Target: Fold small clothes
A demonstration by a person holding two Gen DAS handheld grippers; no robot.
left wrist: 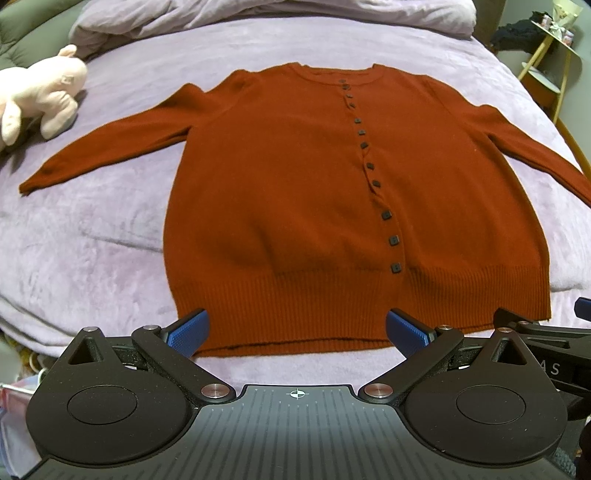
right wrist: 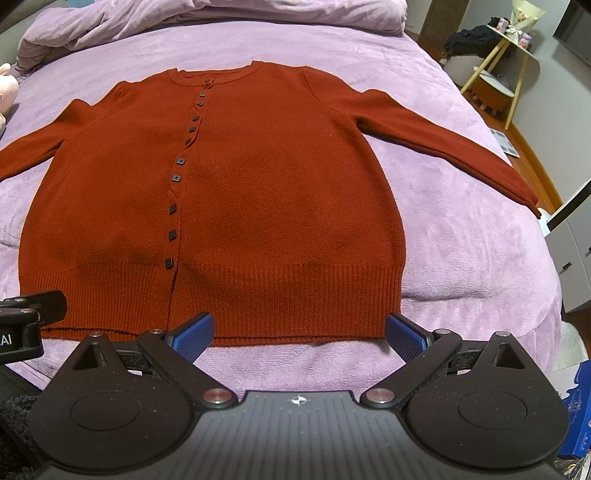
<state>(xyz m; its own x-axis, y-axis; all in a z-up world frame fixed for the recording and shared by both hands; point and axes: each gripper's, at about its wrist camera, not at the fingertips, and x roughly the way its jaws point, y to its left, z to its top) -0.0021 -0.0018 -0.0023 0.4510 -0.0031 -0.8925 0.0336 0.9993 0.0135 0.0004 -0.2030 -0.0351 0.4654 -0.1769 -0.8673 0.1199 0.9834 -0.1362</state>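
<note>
A rust-red knit cardigan [left wrist: 303,206] with a row of small black square buttons lies flat and buttoned on the purple bed cover, collar away from me, both sleeves spread out to the sides. It also shows in the right wrist view [right wrist: 258,206]. My left gripper [left wrist: 297,328] is open and empty, hovering just over the ribbed hem at its left half. My right gripper [right wrist: 299,332] is open and empty over the hem's right half. Each gripper's body shows at the other view's edge.
The purple bed cover [left wrist: 92,240] spreads around the cardigan. A pink plush toy [left wrist: 40,96] lies at the far left. A bunched duvet [right wrist: 147,22] sits at the head of the bed. A yellow side table [right wrist: 506,62] stands to the right beyond the bed edge.
</note>
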